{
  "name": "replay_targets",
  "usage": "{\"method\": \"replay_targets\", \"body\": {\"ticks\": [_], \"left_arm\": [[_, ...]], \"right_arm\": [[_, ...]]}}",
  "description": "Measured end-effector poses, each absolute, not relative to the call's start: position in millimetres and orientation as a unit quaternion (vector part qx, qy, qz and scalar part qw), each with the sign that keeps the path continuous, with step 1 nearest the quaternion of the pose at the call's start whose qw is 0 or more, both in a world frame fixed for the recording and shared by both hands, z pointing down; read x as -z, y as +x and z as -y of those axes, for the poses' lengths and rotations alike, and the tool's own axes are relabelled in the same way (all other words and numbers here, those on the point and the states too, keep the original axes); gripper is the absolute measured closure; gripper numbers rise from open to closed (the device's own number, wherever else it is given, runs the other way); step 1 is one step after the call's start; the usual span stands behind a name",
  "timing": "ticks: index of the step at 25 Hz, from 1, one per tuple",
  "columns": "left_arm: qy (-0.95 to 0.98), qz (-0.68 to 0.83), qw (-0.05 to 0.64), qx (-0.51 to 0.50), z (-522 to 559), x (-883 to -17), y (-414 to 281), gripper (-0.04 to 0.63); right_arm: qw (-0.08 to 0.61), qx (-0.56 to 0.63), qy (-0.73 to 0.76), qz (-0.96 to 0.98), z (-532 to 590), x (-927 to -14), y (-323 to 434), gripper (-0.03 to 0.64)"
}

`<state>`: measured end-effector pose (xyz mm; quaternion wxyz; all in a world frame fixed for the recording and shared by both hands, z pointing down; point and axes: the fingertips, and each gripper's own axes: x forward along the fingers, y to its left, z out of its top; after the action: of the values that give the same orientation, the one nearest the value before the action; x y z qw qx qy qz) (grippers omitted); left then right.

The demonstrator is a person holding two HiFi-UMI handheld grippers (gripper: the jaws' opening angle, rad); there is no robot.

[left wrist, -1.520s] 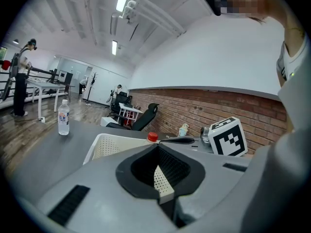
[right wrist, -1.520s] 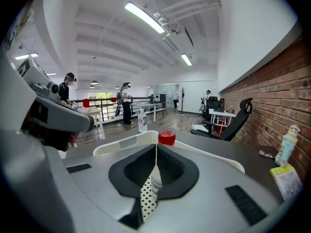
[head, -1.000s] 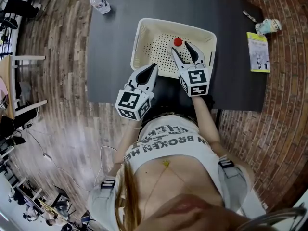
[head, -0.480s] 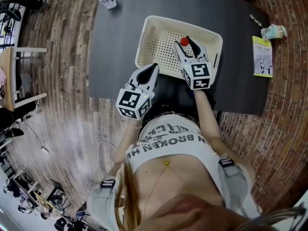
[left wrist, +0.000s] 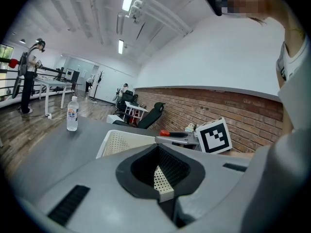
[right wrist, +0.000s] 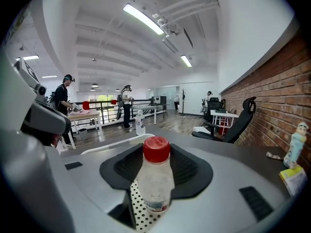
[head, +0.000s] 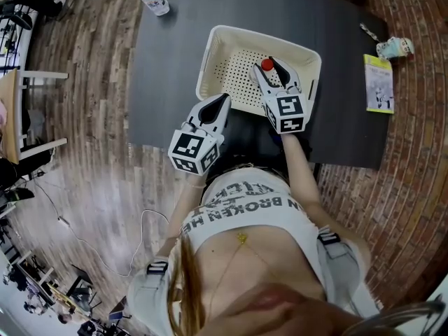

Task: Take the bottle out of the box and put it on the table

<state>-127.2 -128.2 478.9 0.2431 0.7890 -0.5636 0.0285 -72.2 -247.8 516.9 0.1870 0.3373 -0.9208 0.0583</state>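
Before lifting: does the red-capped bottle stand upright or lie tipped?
Upright: the bottle stands on the box floor, red cap on top.

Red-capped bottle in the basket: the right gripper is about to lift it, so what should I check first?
1. The bottle stands between the jaws of the right gripper: ok; they have just been closing.
2. Pads pressing the bottle: not ok, gaps show on both sides.
3. The bottle is upright in the basket: ok.
4. The left gripper is away from the bottle: ok.
5. Bare table beside the basket: ok.
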Motion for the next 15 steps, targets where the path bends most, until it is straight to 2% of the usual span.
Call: {"method": "replay_targets", "body": {"ticks": [15], "left_arm": [[0.790, 0.563, 0.240, -0.022, 122.5, -474.8, -124.1, 0.591]], "right_arm": [[0.179, -0.058, 0.340, 0.921, 247.9, -517.8, -70.3, 0.448]]}}
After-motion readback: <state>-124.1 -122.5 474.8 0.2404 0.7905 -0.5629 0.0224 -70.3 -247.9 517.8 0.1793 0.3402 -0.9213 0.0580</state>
